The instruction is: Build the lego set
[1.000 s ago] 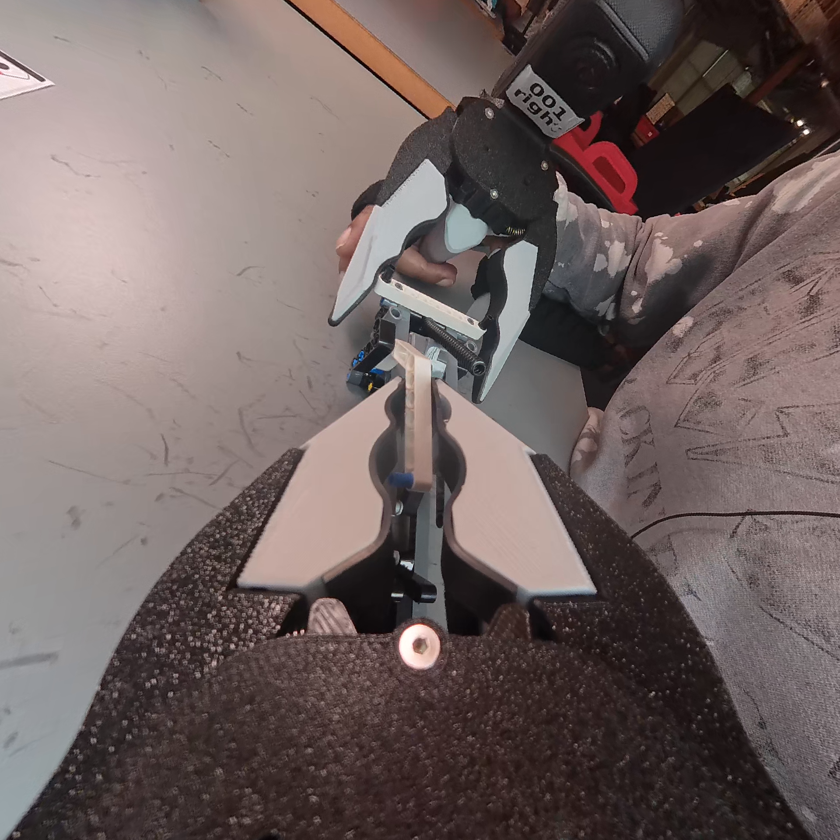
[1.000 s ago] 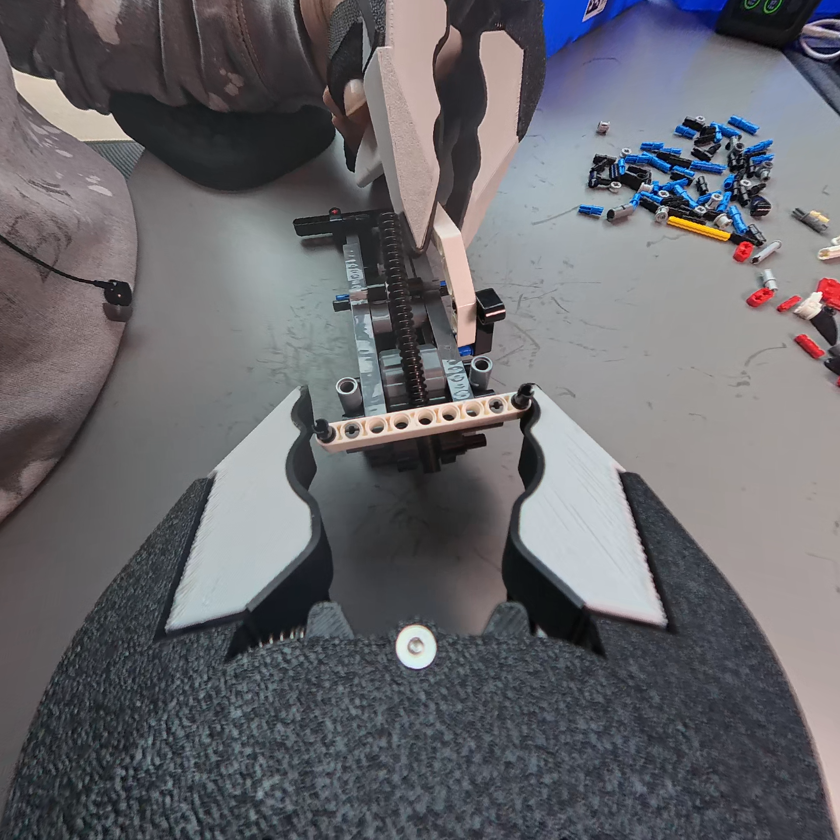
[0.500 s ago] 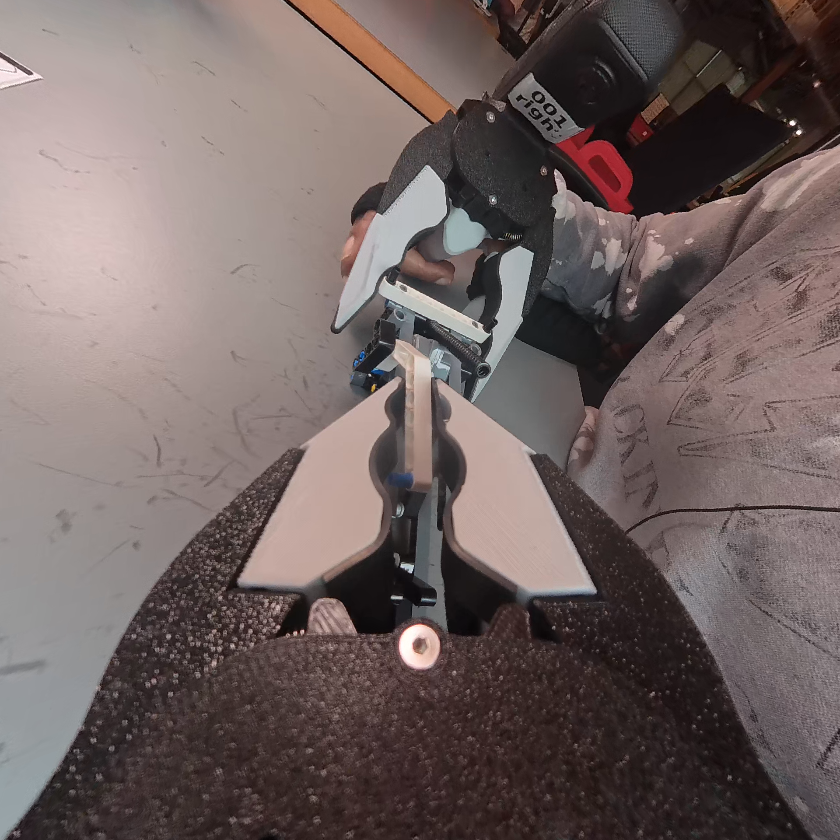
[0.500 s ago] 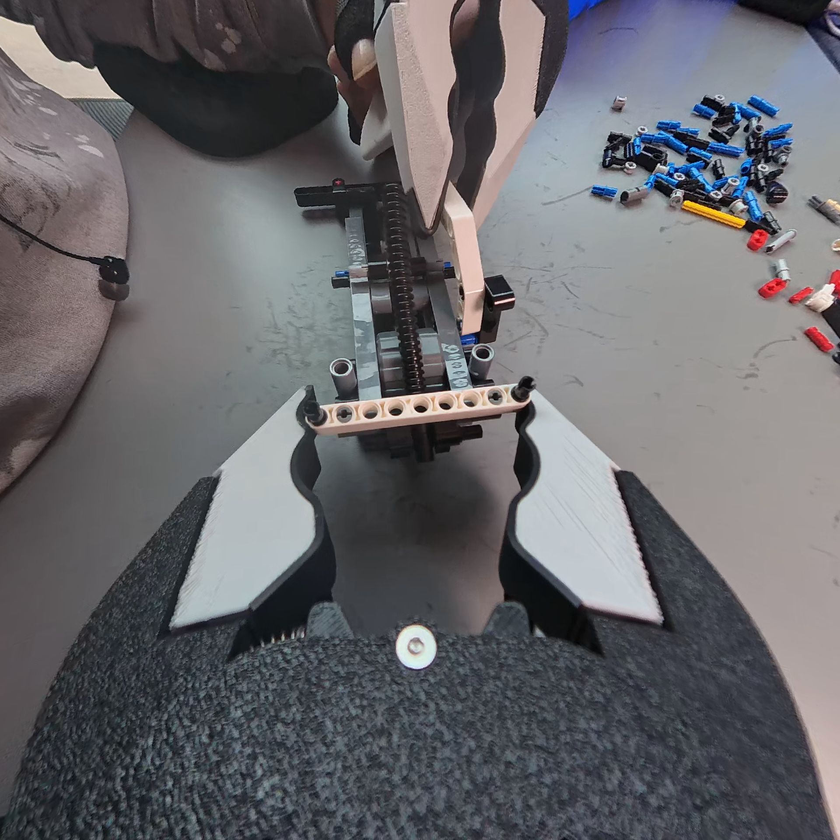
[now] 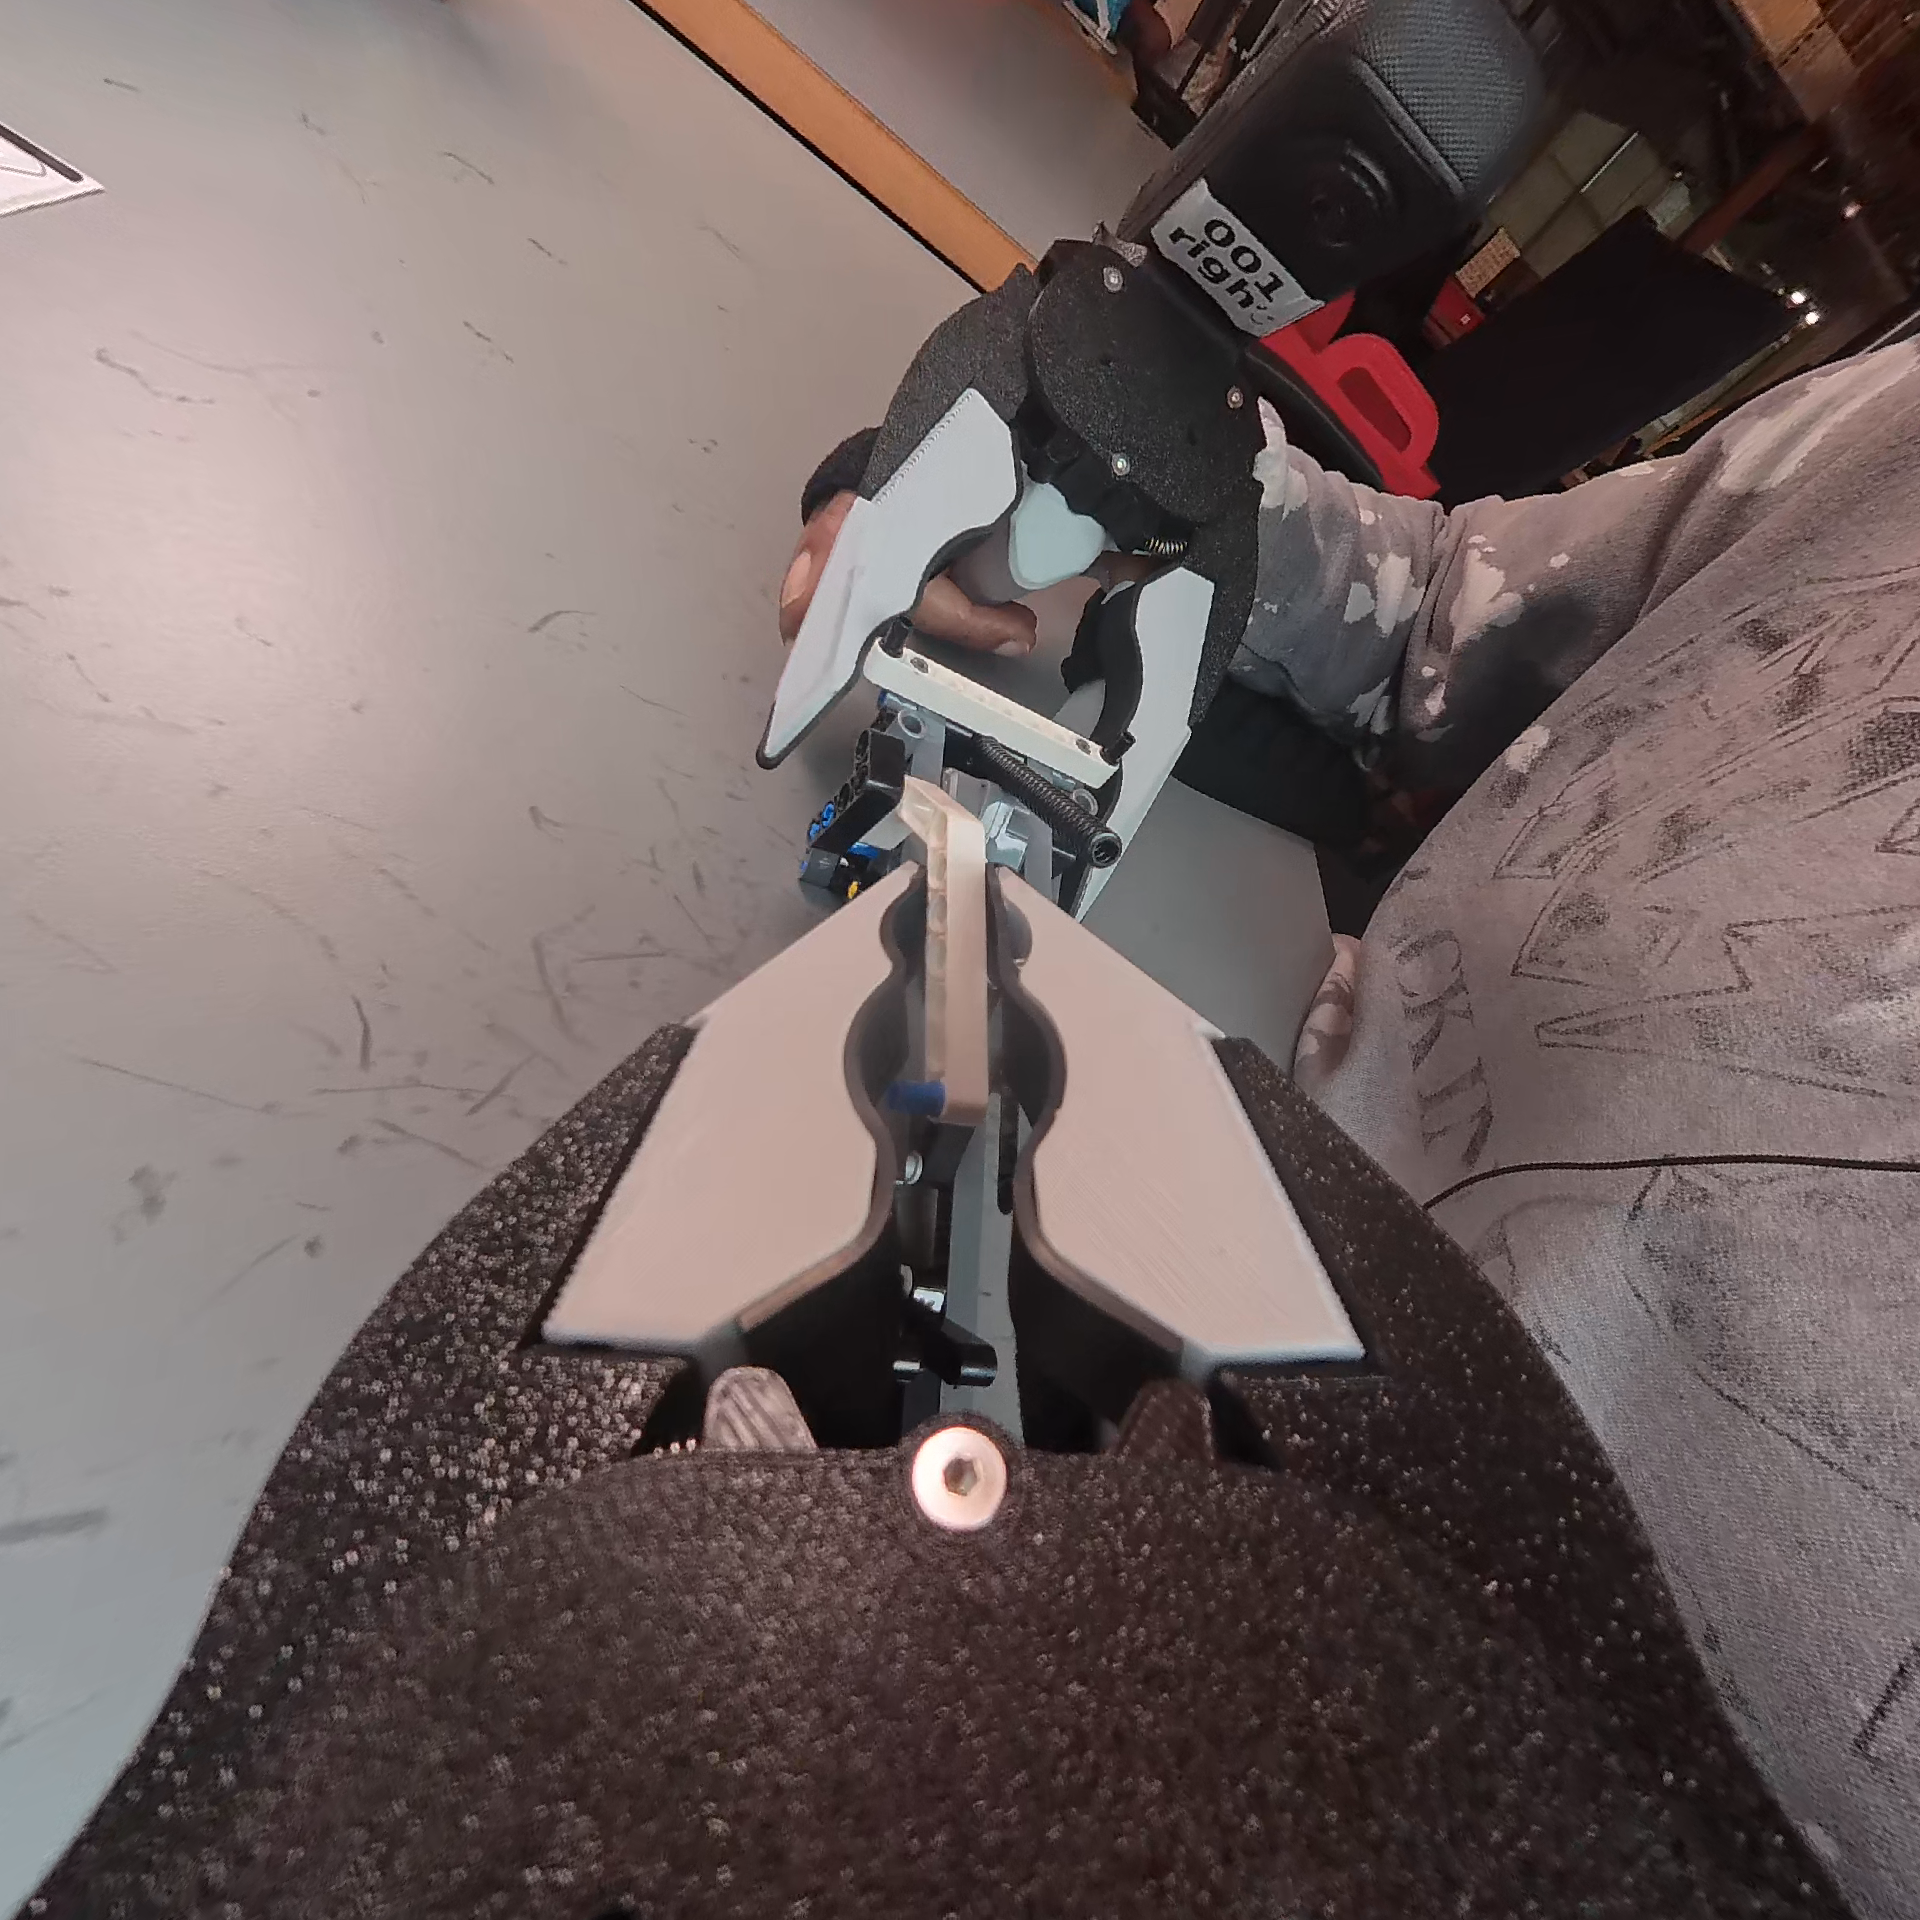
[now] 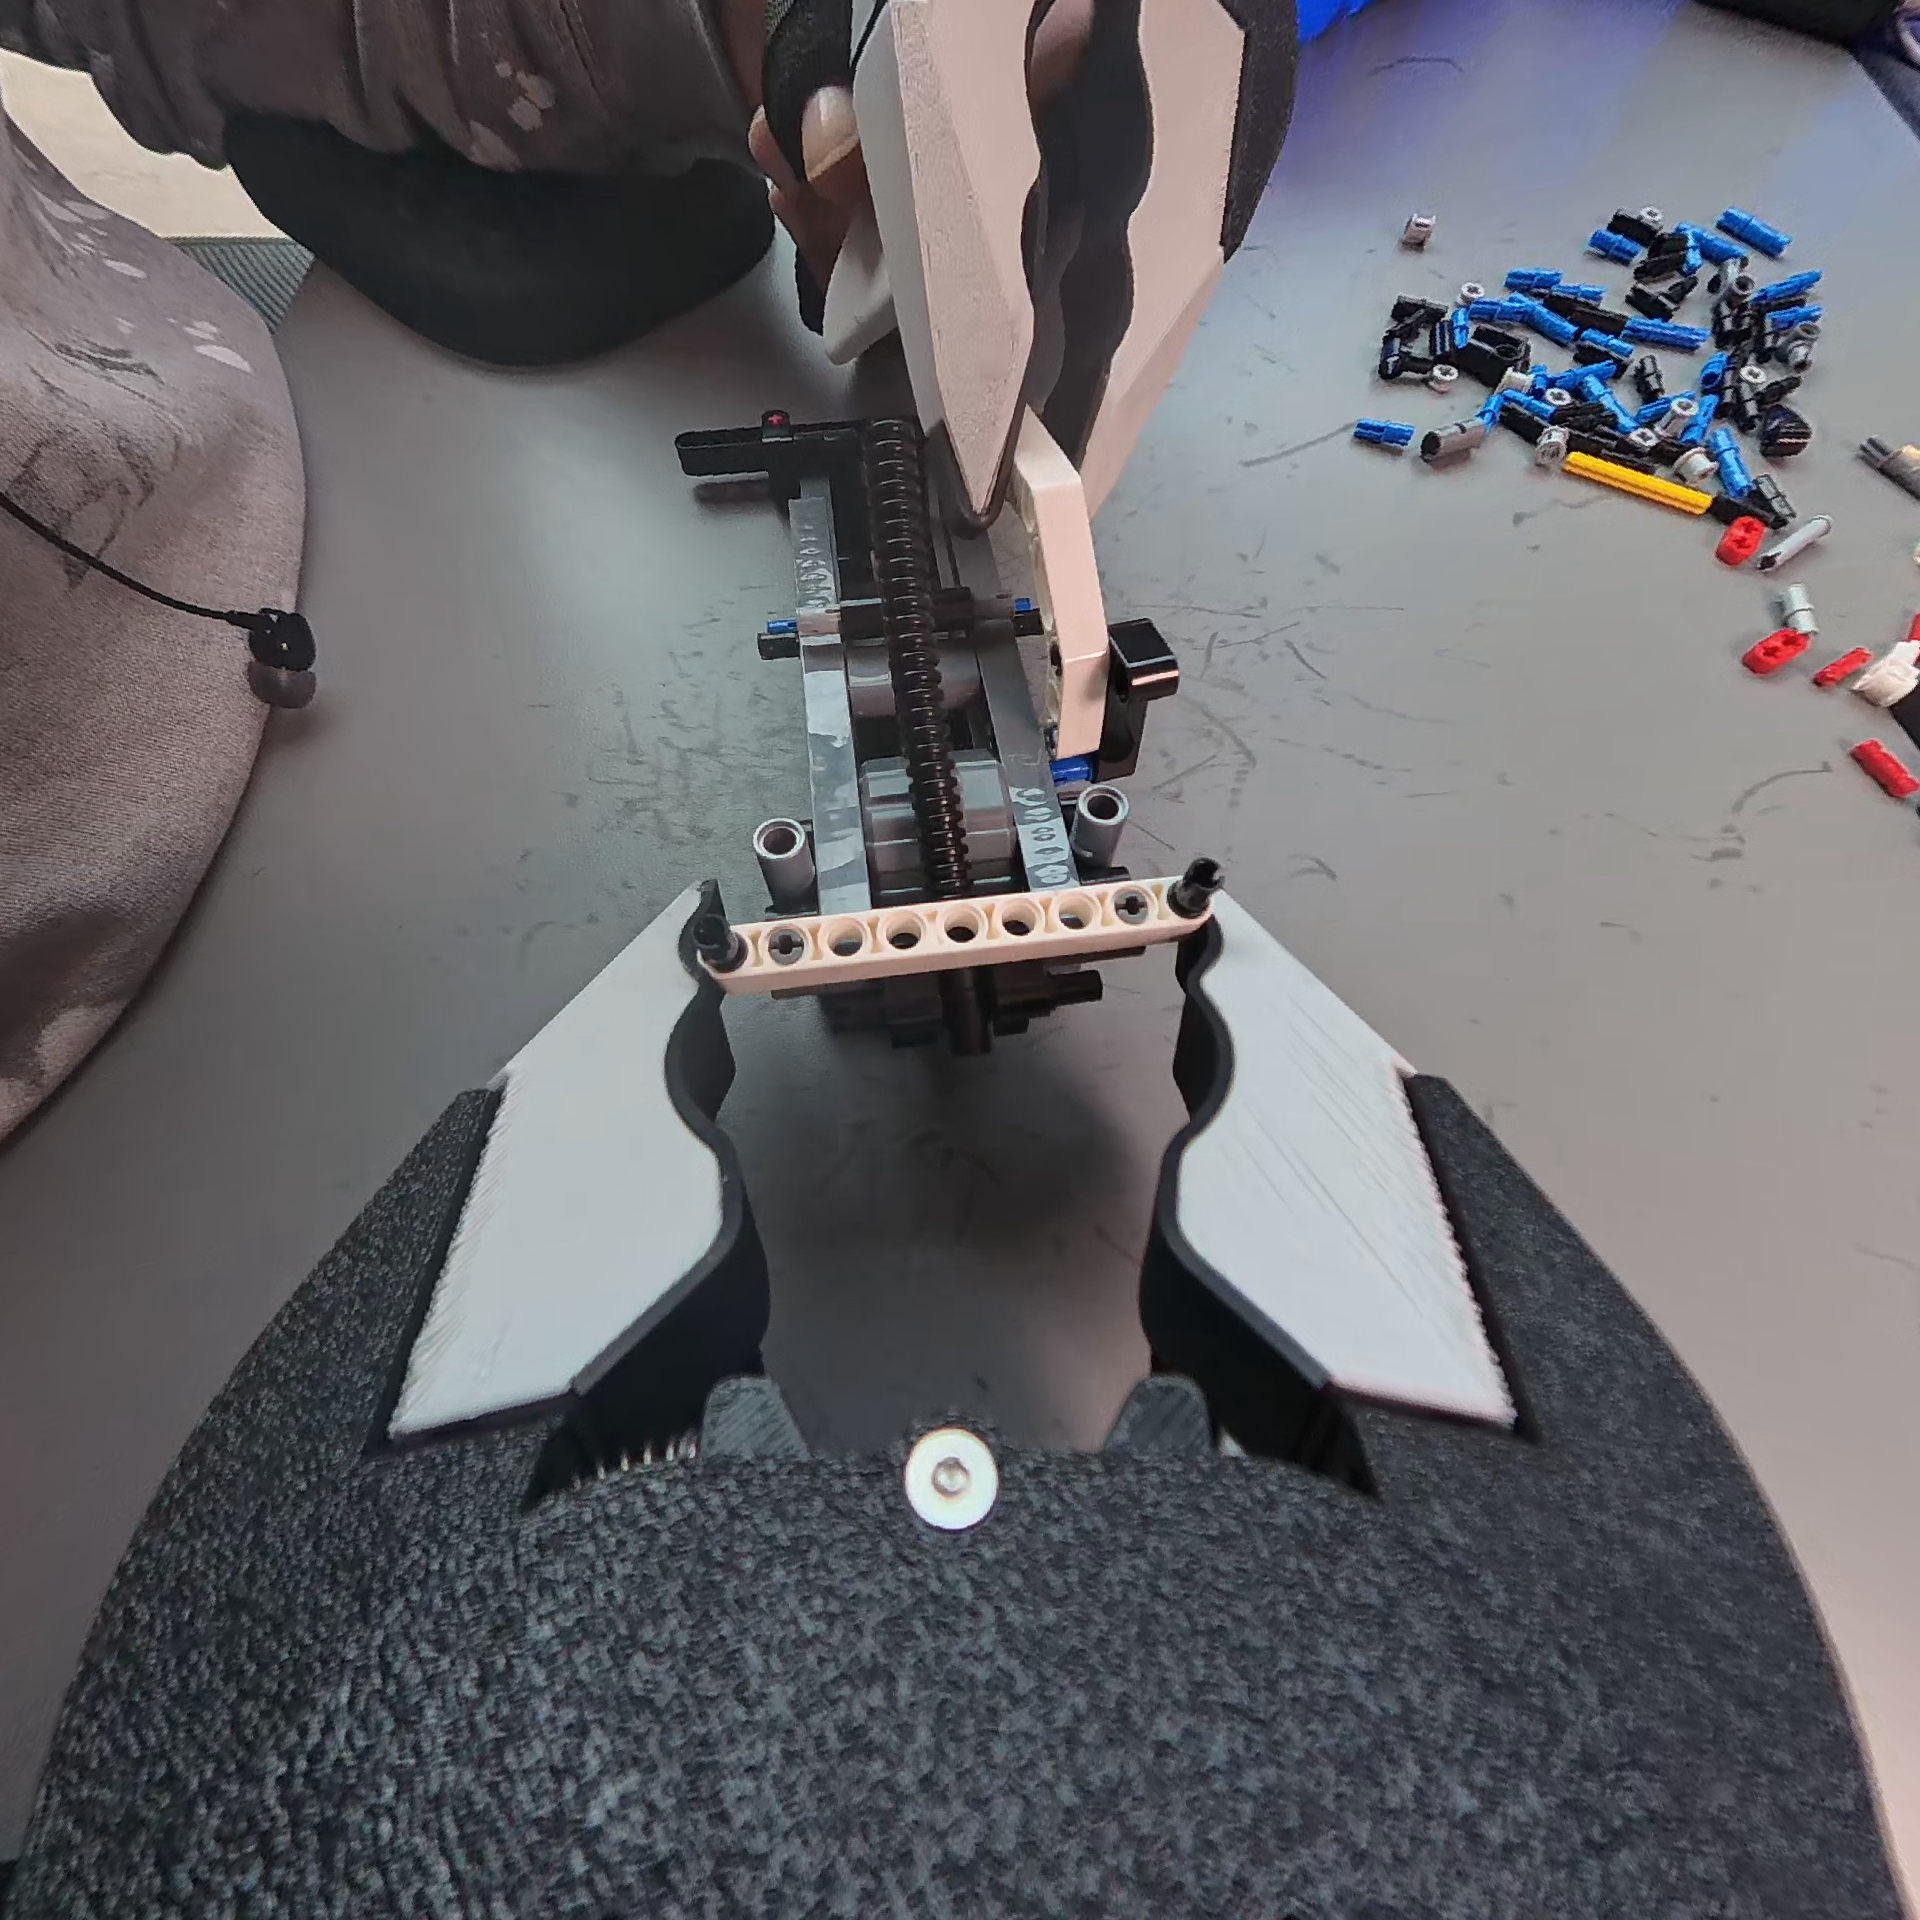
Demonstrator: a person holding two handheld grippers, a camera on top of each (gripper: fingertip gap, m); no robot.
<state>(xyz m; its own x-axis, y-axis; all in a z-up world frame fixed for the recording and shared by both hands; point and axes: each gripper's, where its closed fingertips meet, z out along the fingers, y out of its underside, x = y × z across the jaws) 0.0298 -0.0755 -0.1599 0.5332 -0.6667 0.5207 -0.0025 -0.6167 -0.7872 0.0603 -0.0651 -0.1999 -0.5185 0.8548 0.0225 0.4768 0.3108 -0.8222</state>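
Observation:
A long grey lego frame (image 6: 821, 665) with a black coiled axle (image 6: 914, 644) along its top lies on the grey table (image 6: 1455, 1039). My left gripper (image 5: 951, 894) is shut on a white panel (image 5: 951, 997) that stands on the frame's side. In the right wrist view it comes down from the top (image 6: 1023, 488) onto that panel (image 6: 1070, 592). My right gripper (image 6: 956, 914) is shut end to end on a white beam with holes (image 6: 961, 932). It holds the beam across the frame's near end. The beam also shows in the left wrist view (image 5: 997, 717).
A pile of loose blue, black and grey pins (image 6: 1621, 353) with a yellow axle (image 6: 1636, 483) lies at the right. Red pieces (image 6: 1766, 655) lie nearer the right edge. A person's sleeve (image 6: 468, 114) and body (image 5: 1662, 935) are close by. One gripper's finger ends stand about 6 cm off the other's.
Almost nothing: both grippers keep their hold. The frame and the white beam sit slightly higher in the right wrist view.

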